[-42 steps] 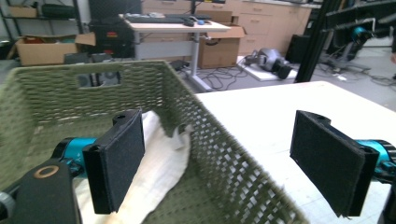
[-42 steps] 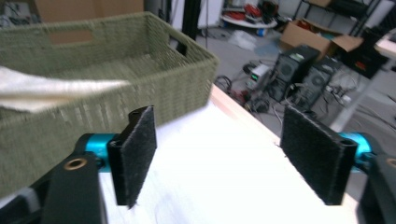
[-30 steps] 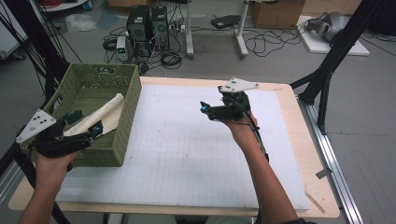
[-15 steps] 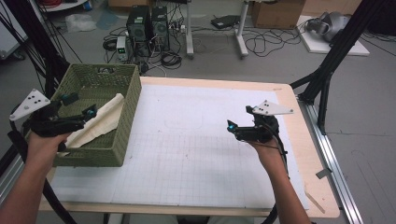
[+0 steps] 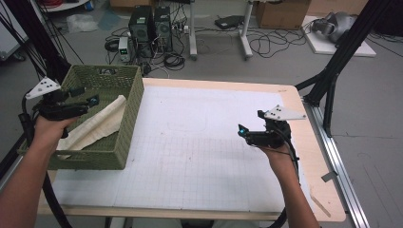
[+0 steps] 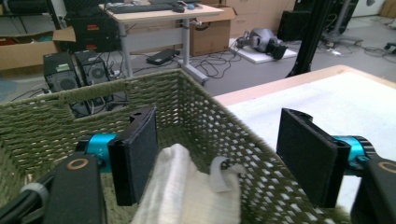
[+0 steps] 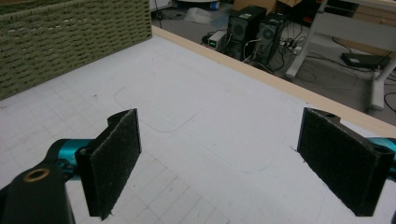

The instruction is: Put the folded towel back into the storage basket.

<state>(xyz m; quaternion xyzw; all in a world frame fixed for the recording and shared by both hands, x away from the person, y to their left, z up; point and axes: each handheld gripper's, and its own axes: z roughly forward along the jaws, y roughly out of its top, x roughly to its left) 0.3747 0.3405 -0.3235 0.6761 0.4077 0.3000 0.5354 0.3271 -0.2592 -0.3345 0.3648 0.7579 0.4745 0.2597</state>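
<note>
**Claws spread, cloth half in: where this could slip**

Left gripper (image 5: 89,95) hovers at the upper left of the high view, over the near-left part of the green woven basket (image 5: 135,114), jaws apart with nothing pressed between them. They have just been closing a little, yet the left gripper view shows the pads clear of everything: the cream cloth (image 6: 180,191) rises low in the middle of that frame, between the jaws but untouched. In the high view the cloth (image 5: 102,123) lies inside the basket at mid-left, one end leaning up against the basket's right wall.

Right gripper (image 5: 243,132) sits at the right of centre, above the white gridded mat (image 5: 190,156), well apart from the basket. Its jaws stand wide, with bare mat between them in the right gripper view (image 7: 205,158).

Risks, as I judge them:
- The raised end of the cloth rests near the rim; a brush from the left claw could drag it up and over the wall onto the mat.
- If the jaws close further while this low, a pad might snag the small loop on the cloth (image 6: 223,173) or catch the open weave of the basket wall and tug the basket along.
- The left cable trails beside the basket's near corner; a sideways pull could hook that corner and shift the basket on the table (image 5: 304,142).
</note>
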